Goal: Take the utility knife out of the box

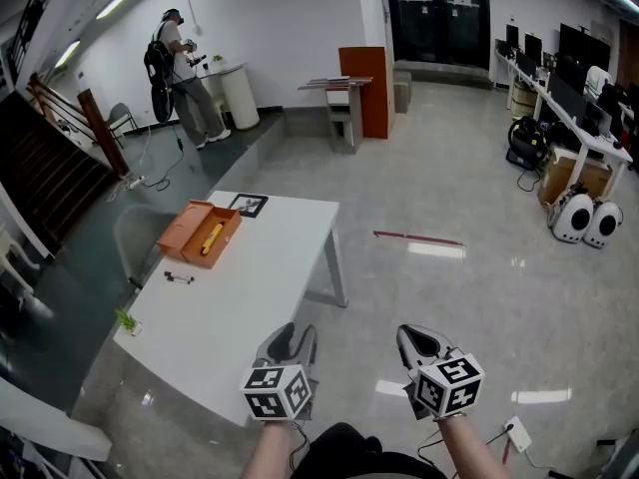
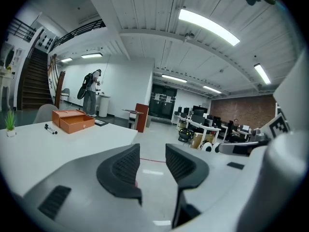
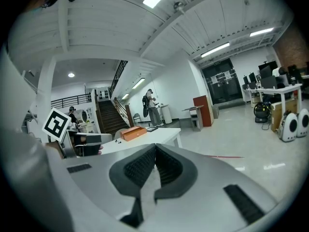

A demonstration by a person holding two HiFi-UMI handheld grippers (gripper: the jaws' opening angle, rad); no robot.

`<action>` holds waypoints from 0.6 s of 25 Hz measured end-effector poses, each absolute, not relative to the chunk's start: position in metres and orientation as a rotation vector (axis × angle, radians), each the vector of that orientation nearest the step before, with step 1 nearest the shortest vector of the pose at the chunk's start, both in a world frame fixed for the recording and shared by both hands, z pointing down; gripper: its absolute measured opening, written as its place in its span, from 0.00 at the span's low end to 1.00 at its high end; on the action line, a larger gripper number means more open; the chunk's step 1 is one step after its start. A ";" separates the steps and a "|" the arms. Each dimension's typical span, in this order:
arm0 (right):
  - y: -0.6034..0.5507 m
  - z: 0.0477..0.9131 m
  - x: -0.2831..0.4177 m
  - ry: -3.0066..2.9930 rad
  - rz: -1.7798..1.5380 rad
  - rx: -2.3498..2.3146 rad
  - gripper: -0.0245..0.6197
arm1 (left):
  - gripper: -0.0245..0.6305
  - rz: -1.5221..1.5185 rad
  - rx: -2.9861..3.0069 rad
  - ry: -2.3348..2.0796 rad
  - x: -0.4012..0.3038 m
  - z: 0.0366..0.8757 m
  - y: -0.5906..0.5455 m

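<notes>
- Polished grey floor spreads round a long white rectangular table (image 1: pixel 255 302), which runs lengthwise away from the person.
- On the table's far left part sits an open orange rectangular box (image 1: pixel 190 226). Its lid is folded back toward the table's left edge.
- A yellow utility knife (image 1: pixel 212 238) lies inside the box, roughly along its length.
- Just past the box, at the table's far end, lies a black-and-white square marker card (image 1: pixel 248 206).
- Nearer than the box, by the table's left edge, lies a small dark object (image 1: pixel 179 277) too small to identify. A small green plant (image 1: pixel 127 320) stands at the table's near left corner.
- The left gripper (image 1: pixel 292 339) hangs at the table's near end, by its right long edge, well apart from the box. In the left gripper view its jaws (image 2: pixel 152 151) stand apart with a clear gap, and only floor shows between the ribbed pads.
- The right gripper (image 1: pixel 419 343) is off the table's right side, above the floor. Its jaws (image 3: pixel 155 149) are clenched pad to pad and grasp nothing.
- White tabletop stretches from the table's near end up to the box.
- A grey chair (image 1: pixel 135 236) stands at the table's left edge beside the box.
- Broad floor lies off the table's right edge, crossed by a thin red strip (image 1: pixel 417 239).
- A standing person (image 1: pixel 185 63) is well beyond the table's far end.
</notes>
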State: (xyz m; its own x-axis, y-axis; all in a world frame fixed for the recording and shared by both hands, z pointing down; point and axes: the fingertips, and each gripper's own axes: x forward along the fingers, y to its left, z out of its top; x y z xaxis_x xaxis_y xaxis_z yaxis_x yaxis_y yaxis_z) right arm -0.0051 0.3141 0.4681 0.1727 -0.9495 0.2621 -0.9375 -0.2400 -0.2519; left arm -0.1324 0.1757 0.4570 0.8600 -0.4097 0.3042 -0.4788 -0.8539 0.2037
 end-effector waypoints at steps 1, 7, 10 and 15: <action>0.313 0.470 -0.004 1.915 -0.579 -2.379 0.04 | 0.26 0.366 2.760 -0.676 -0.131 0.457 0.172; 0.301 0.479 0.020 1.880 -0.620 -2.390 0.04 | 0.26 0.381 2.750 -0.682 -0.105 0.460 0.145; 0.284 0.482 0.037 1.872 -0.630 -2.399 0.04 | 0.28 0.382 2.743 -0.684 -0.087 0.464 0.121; 0.243 0.488 0.077 1.847 -0.646 -2.423 0.04 | 0.28 0.388 2.732 -0.689 -0.049 0.473 0.070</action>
